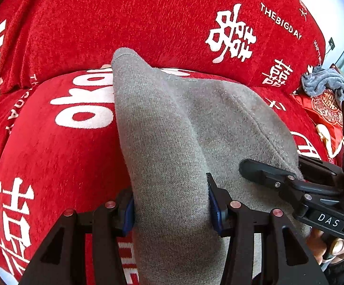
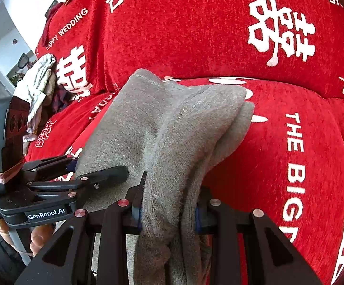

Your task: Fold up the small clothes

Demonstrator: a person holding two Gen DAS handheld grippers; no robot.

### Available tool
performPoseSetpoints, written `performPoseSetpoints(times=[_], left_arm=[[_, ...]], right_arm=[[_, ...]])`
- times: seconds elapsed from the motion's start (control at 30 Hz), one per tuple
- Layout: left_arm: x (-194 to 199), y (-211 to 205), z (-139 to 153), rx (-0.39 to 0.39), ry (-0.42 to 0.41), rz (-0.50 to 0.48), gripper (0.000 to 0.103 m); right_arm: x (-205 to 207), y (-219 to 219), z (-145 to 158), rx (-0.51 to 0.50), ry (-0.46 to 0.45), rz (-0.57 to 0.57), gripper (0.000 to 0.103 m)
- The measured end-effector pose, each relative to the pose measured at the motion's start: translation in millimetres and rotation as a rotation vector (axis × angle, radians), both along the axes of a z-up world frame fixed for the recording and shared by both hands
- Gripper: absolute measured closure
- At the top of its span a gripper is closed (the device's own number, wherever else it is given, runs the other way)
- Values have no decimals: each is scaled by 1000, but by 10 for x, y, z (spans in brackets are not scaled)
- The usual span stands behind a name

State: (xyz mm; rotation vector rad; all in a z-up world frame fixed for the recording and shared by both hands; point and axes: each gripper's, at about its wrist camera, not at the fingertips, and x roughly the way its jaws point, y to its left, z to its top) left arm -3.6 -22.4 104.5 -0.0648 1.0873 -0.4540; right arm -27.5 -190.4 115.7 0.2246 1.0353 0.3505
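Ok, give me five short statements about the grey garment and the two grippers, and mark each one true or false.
1. The left gripper is clamped on the grey knit garment. True.
2. The right gripper is empty. False: it pinches bunched folds of the same garment.
3. The garment lies over a blue sofa. False: the sofa cover is red with white lettering.
4. The cover reads "THE BIG DAY". True.
5. The garment lies flat and spread out. False: it is bunched between the grippers.
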Motion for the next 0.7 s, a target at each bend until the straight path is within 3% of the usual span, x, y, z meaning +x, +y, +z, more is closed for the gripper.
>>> performPoseSetpoints(times=[0.7], left_arm=[[-379,176,-75,-21,2,7,52]], right_arm=[[-336,147,-10,-10,-1,20,71]])
